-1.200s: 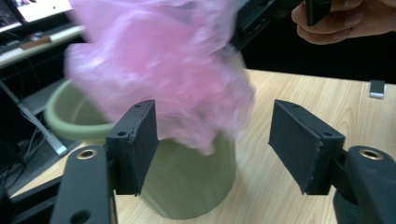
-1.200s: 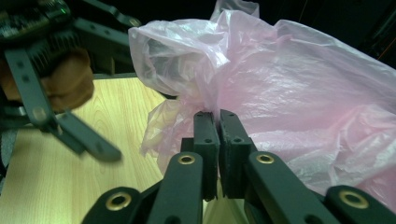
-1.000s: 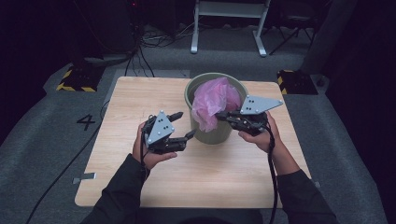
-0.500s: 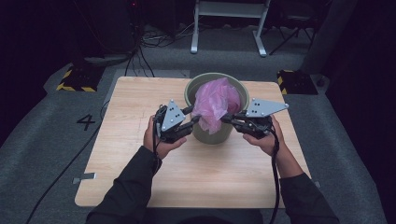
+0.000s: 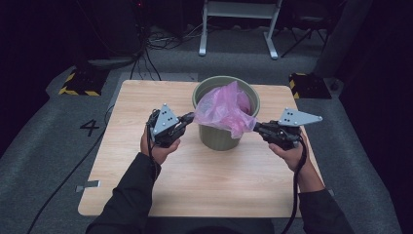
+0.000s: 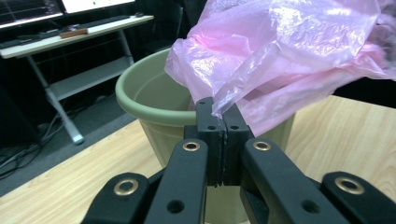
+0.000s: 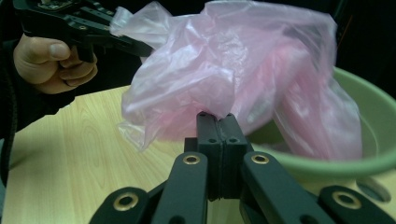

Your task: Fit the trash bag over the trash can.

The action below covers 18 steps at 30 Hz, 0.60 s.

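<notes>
High view: pink bag [image 5: 225,109] stretched over bin [image 5: 221,137] between left tongs [image 5: 191,117] and right tongs [image 5: 254,127], each clamping an edge.

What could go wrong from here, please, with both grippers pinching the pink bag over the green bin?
1. The left gripper, whose jaws have just been closing, pinches only a thin corner of the pink bag; the film might slip out or tear.
2. The right gripper is also shut on the bag's edge, so pulling the two apart could rip it.
3. The green bin stands free on the table; a sideways tug might tip it.
</notes>
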Available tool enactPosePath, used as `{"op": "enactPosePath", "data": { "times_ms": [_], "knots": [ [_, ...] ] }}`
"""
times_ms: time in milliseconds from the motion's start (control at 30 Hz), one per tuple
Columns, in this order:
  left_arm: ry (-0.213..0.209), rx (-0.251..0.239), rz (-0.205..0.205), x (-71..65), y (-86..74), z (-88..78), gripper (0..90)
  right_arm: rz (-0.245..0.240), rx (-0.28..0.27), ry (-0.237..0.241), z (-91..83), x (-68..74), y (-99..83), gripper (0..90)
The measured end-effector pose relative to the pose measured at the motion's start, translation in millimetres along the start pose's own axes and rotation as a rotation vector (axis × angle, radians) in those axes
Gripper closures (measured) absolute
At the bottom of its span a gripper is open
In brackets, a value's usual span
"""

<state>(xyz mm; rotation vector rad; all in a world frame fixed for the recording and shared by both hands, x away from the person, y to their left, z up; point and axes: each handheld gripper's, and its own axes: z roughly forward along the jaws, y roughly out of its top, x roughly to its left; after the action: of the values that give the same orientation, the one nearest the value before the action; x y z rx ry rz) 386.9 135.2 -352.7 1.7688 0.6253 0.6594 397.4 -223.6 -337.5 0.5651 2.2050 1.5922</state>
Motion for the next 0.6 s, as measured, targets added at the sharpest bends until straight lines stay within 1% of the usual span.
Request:
{"op": "enactPosePath", "data": {
  "times_ms": [33, 67, 133, 200, 233, 300, 333, 400, 433, 467, 533, 600],
  "knots": [
    [0.005, 0.002, 0.001, -0.6, -1.0, -0.2, 89.2, 0.012, -0.001, 0.002, -2.1, -1.6, -3.8, 90.0],
    [0.0, 0.0, 0.008, -0.4, -1.8, -0.5, 89.3, 0.022, -0.001, -0.002, -3.8, -2.5, -7.2, 90.0],
    [-0.025, -0.007, -0.004, 0.2, -4.6, -0.9, 89.3, 0.04, -0.001, -0.014, -7.2, -4.3, -13.1, 90.0],
    [-0.042, -0.005, -0.001, -0.3, -7.1, -0.9, 89.3, 0.066, -0.007, -0.012, -9.7, -6.4, -19.7, 90.0],
    [-0.048, -0.005, 0.002, -1.2, -8.5, -1.0, 89.3, 0.075, 0.0, -0.014, -9.7, -6.8, -23.5, 90.0],
    [-0.047, -0.001, 0.01, -3.3, -10.6, -1.4, 89.3, 0.081, 0.019, -0.024, -8.7, -7.4, -31.3, 88.7],
    [-0.048, 0.0, 0.006, -3.9, -11.7, -1.9, 89.3, 0.089, 0.026, -0.03, -8.5, -8.5, -35.3, 87.0],
    [-0.052, 0.003, 0.006, -4.2, -13.1, -2.3, 89.3, 0.105, 0.037, -0.053, -9.3, -12.4, -42.7, 77.9],
    [-0.048, 0.005, 0.01, -4.8, -13.4, -2.6, 89.3, 0.113, 0.046, -0.063, -10.2, -14.1, -45.6, 75.5],
    [-0.048, 0.005, 0.011, -5.4, -13.4, -3.0, 89.2, 0.114, 0.048, -0.062, -11.7, -15.3, -47.9, 70.7],
    [-0.049, 0.004, 0.017, -7.0, -12.8, -4.2, 89.2, 0.101, 0.033, -0.068, -17.2, -14.4, -48.9, 53.7],
    [-0.047, 0.004, 0.026, -8.9, -11.7, -4.5, 89.1, 0.071, 0.015, -0.08, -24.6, -10.2, -45.4, 43.1]
  ]
}}
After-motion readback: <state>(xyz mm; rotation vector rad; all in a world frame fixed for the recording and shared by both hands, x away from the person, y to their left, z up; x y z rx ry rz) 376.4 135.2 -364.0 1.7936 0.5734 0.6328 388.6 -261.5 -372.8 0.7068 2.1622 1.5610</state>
